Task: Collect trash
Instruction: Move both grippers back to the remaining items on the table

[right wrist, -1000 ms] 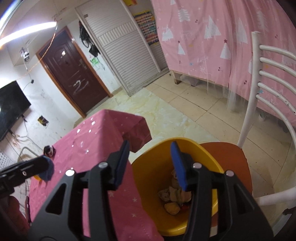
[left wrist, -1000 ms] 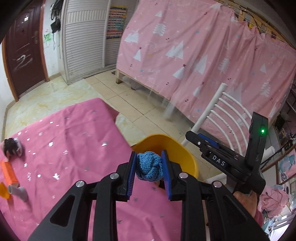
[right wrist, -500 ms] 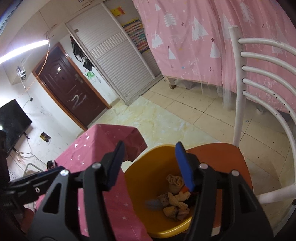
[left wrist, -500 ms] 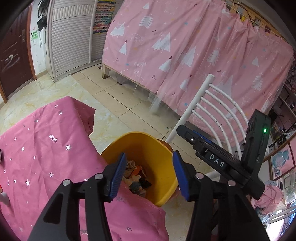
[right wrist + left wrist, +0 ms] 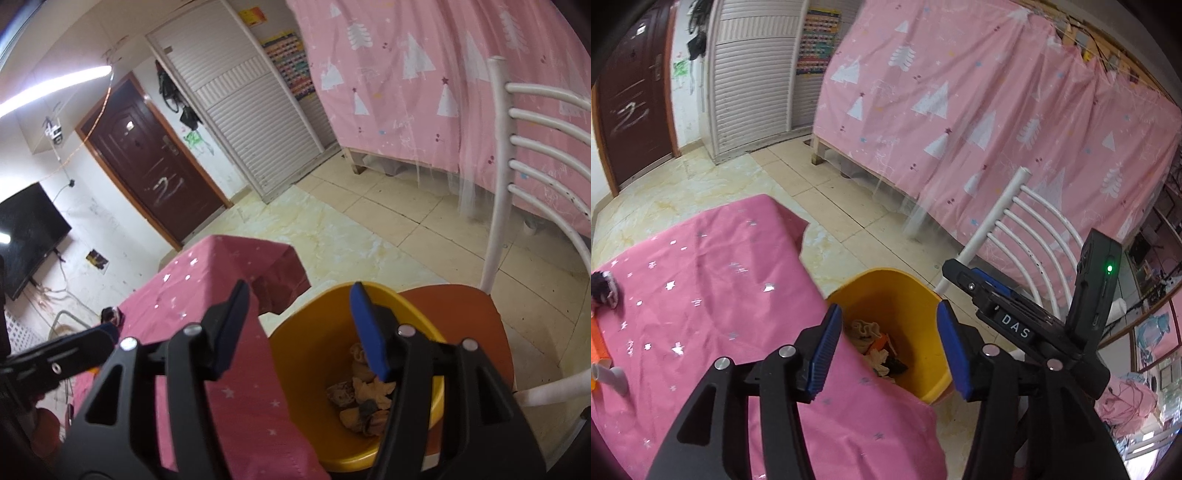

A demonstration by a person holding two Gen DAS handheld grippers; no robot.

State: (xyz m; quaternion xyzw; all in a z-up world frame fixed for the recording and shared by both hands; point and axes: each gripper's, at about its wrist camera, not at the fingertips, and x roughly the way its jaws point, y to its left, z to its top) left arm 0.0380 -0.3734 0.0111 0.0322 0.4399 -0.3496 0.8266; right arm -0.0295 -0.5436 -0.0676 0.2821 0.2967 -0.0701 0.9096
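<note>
Both my grippers sit over the yellow bin [image 5: 925, 295] so drops land inside: left gripper [image 5: 888, 347] jaws have just been opening, now part-open, nothing between them; right gripper [image 5: 306, 328] likewise, also empty. Trash pile [image 5: 360, 402] lies at the bin's bottom; the bin stands on the chair [image 5: 461, 310], tight against the table [image 5: 701, 280] edge. More scraps [image 5: 602, 291] wait on the table's far left, well apart from the bin.

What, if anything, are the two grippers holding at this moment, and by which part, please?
Nothing is held. The left gripper and the right gripper are both open and empty above the yellow bin; their jaws have just been opening.
</note>
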